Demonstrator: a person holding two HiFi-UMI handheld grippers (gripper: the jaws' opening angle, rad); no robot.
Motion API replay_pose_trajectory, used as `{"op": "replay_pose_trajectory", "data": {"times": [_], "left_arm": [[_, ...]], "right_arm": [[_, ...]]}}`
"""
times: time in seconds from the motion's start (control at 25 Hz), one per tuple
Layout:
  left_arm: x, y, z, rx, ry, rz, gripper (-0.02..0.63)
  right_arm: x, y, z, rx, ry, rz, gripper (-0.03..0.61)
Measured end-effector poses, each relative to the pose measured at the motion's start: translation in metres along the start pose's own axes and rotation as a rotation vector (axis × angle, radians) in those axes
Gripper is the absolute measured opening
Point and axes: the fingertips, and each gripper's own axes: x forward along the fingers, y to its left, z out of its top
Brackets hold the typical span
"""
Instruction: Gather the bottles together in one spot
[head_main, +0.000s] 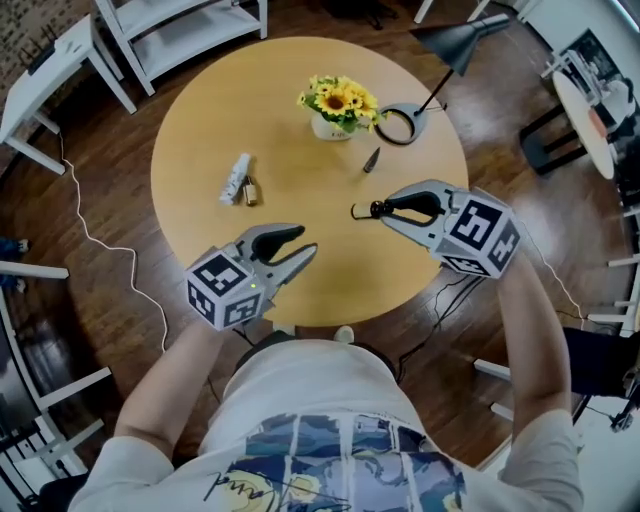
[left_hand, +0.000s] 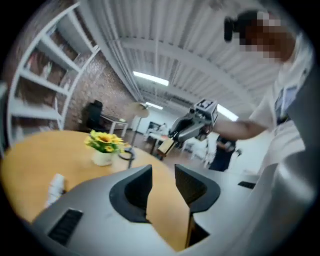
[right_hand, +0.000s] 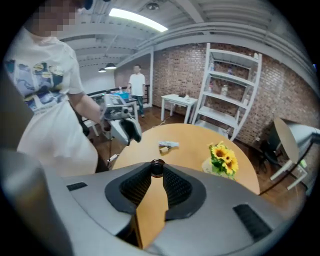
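Observation:
My right gripper hovers over the table's right half, shut on a small dark-capped bottle pinched at its fingertips. From the left gripper view that bottle looks tan. My left gripper is above the near table edge, its jaws a little apart with nothing between them. A white bottle lies on its side at the table's left, with a small brown bottle right beside it. A small dark slim thing lies near the middle; I cannot tell what it is.
A white vase of sunflowers stands at the far middle of the round wooden table. A black lamp's ring base rests beside it. White shelves and side tables ring the table, and cables run over the floor.

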Motion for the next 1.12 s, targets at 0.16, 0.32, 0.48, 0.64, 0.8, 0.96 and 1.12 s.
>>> {"op": "replay_pose_trajectory", "data": {"times": [0.16, 0.32, 0.48, 0.64, 0.8, 0.96, 1.12], "left_arm": [[-0.012, 0.048, -0.026, 0.110, 0.201, 0.335, 0.146], [-0.016, 0.057, -0.036, 0.089, 0.248, 0.402, 0.144], [-0.017, 0.057, -0.047, 0.071, 0.281, 0.395, 0.144], [-0.021, 0.066, -0.055, 0.042, 0.294, 0.400, 0.144], [-0.021, 0.071, -0.062, 0.027, 0.303, 0.387, 0.144], [-0.023, 0.076, -0.069, 0.020, 0.315, 0.372, 0.144], [-0.023, 0.078, -0.075, 0.011, 0.328, 0.350, 0.144]], "right_arm": [[0.038, -0.049, -0.034, 0.157, 0.081, -0.140, 0.091], [0.069, -0.089, -0.065, 0.331, 0.140, -0.241, 0.091], [0.097, -0.118, -0.082, 0.432, 0.213, -0.286, 0.091], [0.129, -0.141, -0.093, 0.490, 0.306, -0.296, 0.091], [0.155, -0.159, -0.104, 0.559, 0.360, -0.300, 0.091], [0.179, -0.170, -0.117, 0.623, 0.404, -0.325, 0.091], [0.193, -0.178, -0.128, 0.641, 0.428, -0.349, 0.091]]}}
